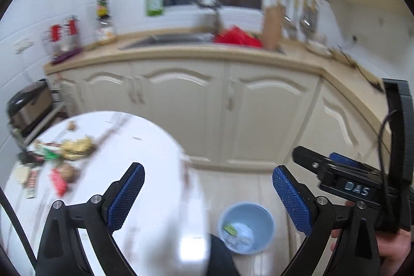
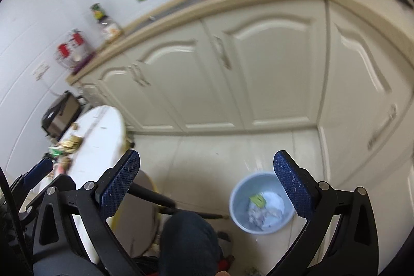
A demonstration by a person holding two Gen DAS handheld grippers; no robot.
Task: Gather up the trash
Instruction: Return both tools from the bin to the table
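A light blue bin (image 1: 247, 226) stands on the floor, holding crumpled white paper and a green wrapper (image 2: 257, 199). My left gripper (image 1: 208, 181) is open and empty, high above the edge of the white round table (image 1: 145, 198). Wrappers and scraps (image 1: 64, 149) lie in a heap at the table's far left. My right gripper (image 2: 207, 170) is open too, with nothing between its fingers, above the floor with the bin (image 2: 261, 203) under its right finger. The right gripper's body (image 1: 357, 180) shows at the right of the left wrist view.
Cream cabinets (image 1: 233, 105) under a wooden counter with a sink and a red bag (image 1: 236, 36) run across the back. A rice cooker (image 1: 28, 102) sits on a stand at left. The person's knee (image 2: 189, 242) and a stool (image 2: 137, 214) are below the right gripper.
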